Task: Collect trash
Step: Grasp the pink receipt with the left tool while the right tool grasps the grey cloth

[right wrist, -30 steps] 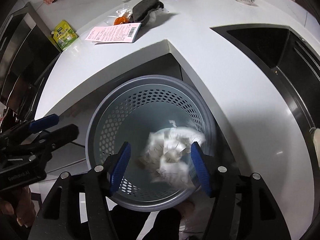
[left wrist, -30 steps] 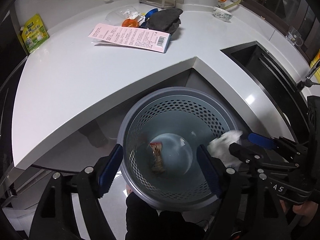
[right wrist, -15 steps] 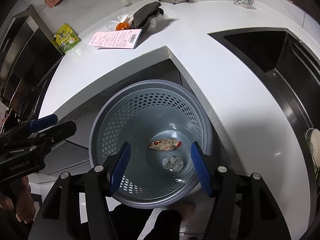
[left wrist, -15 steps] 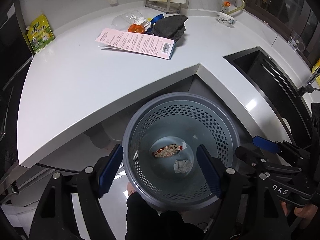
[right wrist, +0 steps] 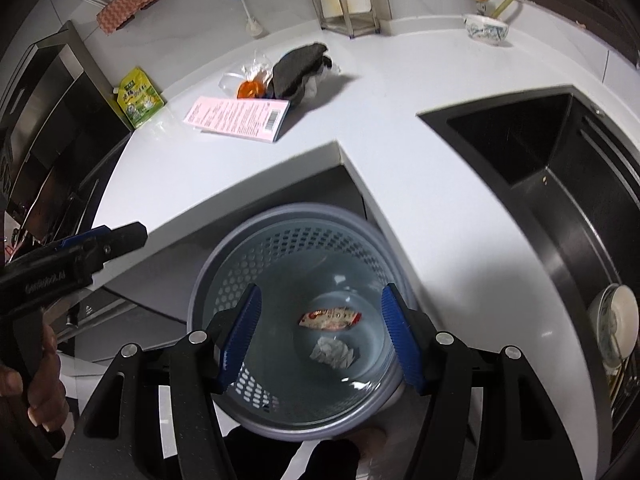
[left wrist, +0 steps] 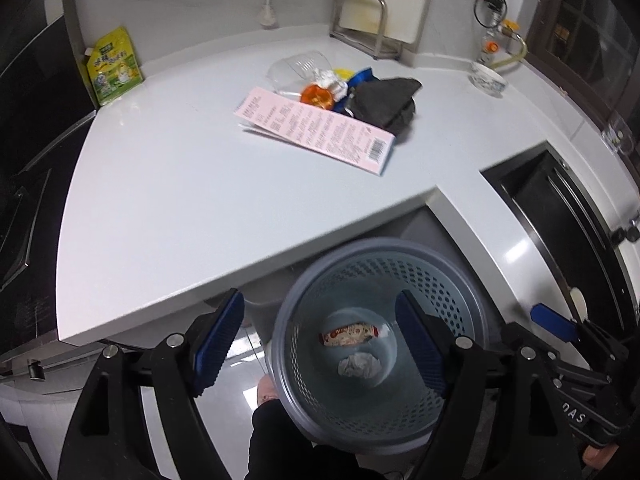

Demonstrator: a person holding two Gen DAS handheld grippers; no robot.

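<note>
While both grippers (left wrist: 320,336) (right wrist: 320,336) hang wide and empty, the left opening, wrapper (right wrist: 330,317) and tissue (right wrist: 334,353) lie in the bin (right wrist: 280,220)

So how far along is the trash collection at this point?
Done: a red snack wrapper and a crumpled tissue lie at the bottom of the bin. In hand: nothing; the left gripper is opening and the right gripper is open, both empty. Left: the pink leaflet, orange piece and clear plastic on the counter.
</note>
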